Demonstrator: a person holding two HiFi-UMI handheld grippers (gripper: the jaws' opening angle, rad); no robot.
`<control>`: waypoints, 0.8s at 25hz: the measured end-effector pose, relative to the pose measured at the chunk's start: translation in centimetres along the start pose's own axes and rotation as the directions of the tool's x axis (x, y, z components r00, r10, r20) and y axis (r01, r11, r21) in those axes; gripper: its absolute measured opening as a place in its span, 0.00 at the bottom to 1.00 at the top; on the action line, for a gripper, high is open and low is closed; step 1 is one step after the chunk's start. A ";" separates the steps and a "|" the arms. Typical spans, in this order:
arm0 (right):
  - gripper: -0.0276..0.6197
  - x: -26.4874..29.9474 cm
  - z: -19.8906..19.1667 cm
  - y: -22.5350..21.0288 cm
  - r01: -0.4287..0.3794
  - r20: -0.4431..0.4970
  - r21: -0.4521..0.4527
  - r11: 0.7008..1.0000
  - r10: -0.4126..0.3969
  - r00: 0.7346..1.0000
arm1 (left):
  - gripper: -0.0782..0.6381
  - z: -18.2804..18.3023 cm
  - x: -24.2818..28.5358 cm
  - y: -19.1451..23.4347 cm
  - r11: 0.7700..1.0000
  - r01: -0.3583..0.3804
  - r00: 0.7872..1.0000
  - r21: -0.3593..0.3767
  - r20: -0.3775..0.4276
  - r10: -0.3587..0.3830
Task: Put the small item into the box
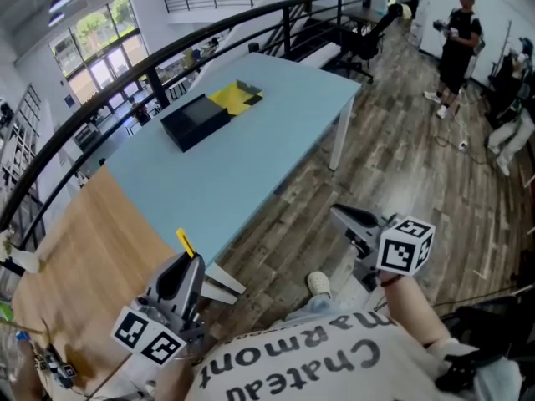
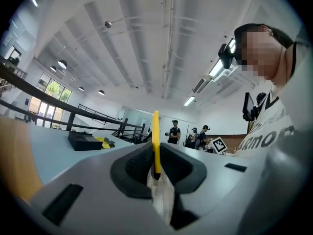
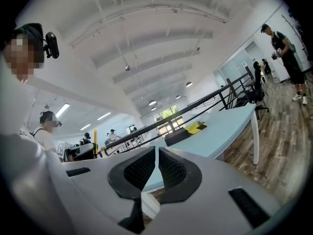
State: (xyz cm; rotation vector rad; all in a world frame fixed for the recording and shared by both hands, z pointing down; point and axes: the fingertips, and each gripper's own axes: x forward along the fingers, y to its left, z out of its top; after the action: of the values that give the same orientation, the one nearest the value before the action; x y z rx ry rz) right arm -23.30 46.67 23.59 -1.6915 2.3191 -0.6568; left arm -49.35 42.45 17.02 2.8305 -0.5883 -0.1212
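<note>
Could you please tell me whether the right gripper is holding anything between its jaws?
No, the right gripper view shows the right gripper with its jaws closed together and nothing between them.

A thin yellow strip (image 1: 185,242) is held upright in the left hand-held gripper (image 2: 155,165). A black box (image 1: 195,121) is seen well apart on the blue table (image 1: 267,153).

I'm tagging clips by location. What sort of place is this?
Probably an open-plan office or workshop, perhaps on an upper level. A long light-blue table stands on a wood-plank floor, an office chair sits beyond it, and a black railing runs along the edge with large windows behind.
</note>
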 end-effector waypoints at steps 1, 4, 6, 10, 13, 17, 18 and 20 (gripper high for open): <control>0.11 0.6 0.7 -1.1 -0.010 0.002 -0.006 1.000 0.010 1.000 | 0.18 0.1 1.1 0.4 1.000 -0.008 1.000 0.000 0.006 0.008; 0.11 2.1 3.4 -4.2 -0.042 0.009 -0.014 0.999 0.042 0.999 | 0.18 0.6 4.5 1.3 1.000 -0.029 0.999 -0.012 0.030 0.029; 0.11 2.9 5.6 -6.1 -0.065 0.015 -0.027 0.998 0.066 0.998 | 0.18 1.1 6.8 1.6 0.999 -0.039 0.998 -0.016 0.040 0.040; 0.11 4.5 9.4 -9.7 -0.107 0.028 -0.049 0.993 0.108 0.994 | 0.18 1.7 11.0 1.9 0.998 -0.061 0.997 0.005 0.048 0.061; 0.11 6.1 11.1 -12.2 -0.141 0.030 -0.035 0.989 0.142 0.989 | 0.18 1.5 13.8 2.4 0.997 -0.079 0.995 0.004 0.065 0.078; 0.11 7.9 12.3 -14.7 -0.187 -0.001 -0.040 0.982 0.187 0.982 | 0.18 0.8 17.0 3.5 0.994 -0.109 0.990 -0.026 0.082 0.110; 0.11 8.3 12.7 -15.6 -0.189 -0.009 -0.052 0.981 0.189 0.982 | 0.18 0.7 17.9 3.7 0.993 -0.113 0.990 -0.029 0.088 0.115; 0.11 9.0 13.7 -17.5 -0.181 -0.021 -0.070 0.981 0.180 0.983 | 0.18 0.6 19.4 4.1 0.992 -0.123 0.987 -0.034 0.102 0.125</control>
State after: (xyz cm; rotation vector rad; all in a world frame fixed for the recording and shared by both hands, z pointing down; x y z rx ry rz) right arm -5.73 30.61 20.44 -1.4846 2.4962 -0.5586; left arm -33.21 30.84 16.93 2.7647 -0.7771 -0.2527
